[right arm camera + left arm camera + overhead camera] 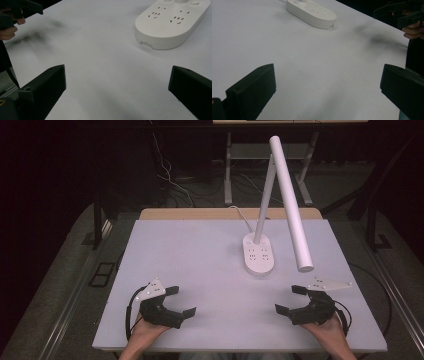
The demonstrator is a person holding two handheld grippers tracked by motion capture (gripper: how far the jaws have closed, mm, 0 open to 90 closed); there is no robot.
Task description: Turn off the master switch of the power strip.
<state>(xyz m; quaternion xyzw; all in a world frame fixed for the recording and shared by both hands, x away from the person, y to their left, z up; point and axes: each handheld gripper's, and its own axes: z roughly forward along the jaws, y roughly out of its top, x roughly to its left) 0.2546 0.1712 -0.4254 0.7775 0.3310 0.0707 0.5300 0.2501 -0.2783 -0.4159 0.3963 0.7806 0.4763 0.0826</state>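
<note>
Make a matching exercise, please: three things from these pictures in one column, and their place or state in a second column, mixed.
Things:
1. lamp base
2. left gripper
3. lamp head

Places or states:
A. slants above the table, not touching it
B. stands on the white table, near the middle
C. open, nothing between the jaws

Pairs: 1-B, 2-C, 3-A

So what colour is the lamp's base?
White lamp base, clearest in the right gripper view.
</note>
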